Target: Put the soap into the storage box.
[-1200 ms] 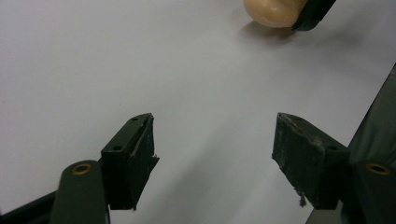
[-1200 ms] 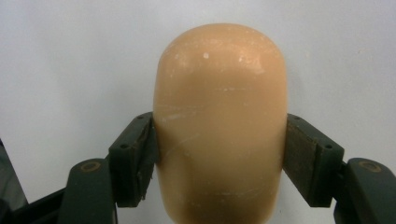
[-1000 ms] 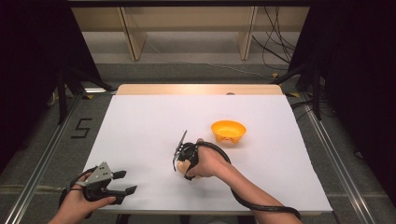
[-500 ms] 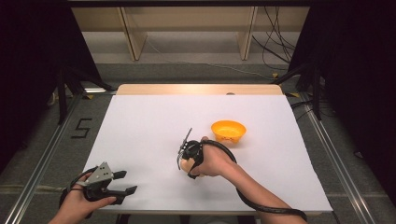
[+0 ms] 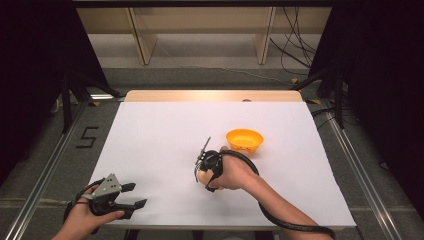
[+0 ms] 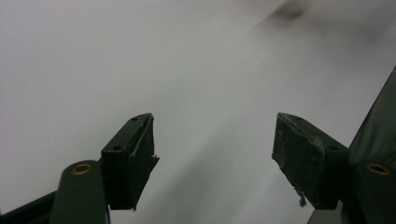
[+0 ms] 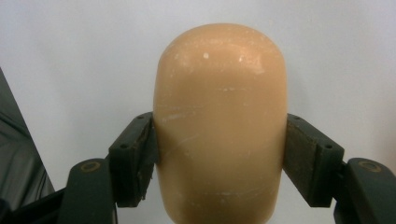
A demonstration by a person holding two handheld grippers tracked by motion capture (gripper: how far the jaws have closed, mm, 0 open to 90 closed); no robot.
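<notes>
A smooth tan rounded object (image 7: 219, 88) sits between the two black jaws of my right gripper (image 7: 219, 154); the pads press on both of its sides. From above, that right gripper (image 5: 202, 175) hangs over the middle of the white table (image 5: 160, 130), with the tan object (image 5: 204, 177) peeking out under the hand. An orange bowl (image 5: 244, 140) stands just beyond it to the right. My left gripper (image 5: 136, 196) rests near the table's front left corner. In its own view the left gripper (image 6: 215, 149) stands open over bare white surface, nothing between the jaws.
A black cable (image 5: 280, 222) trails from the right gripper over the table's front edge. Metal rails (image 5: 45, 165) run along both sides of the table, and wooden shelf legs (image 5: 142, 40) stand beyond its far edge.
The right hand has drifted slightly to the right with the tan object still in its jaws. The left hand has stayed where it was.
</notes>
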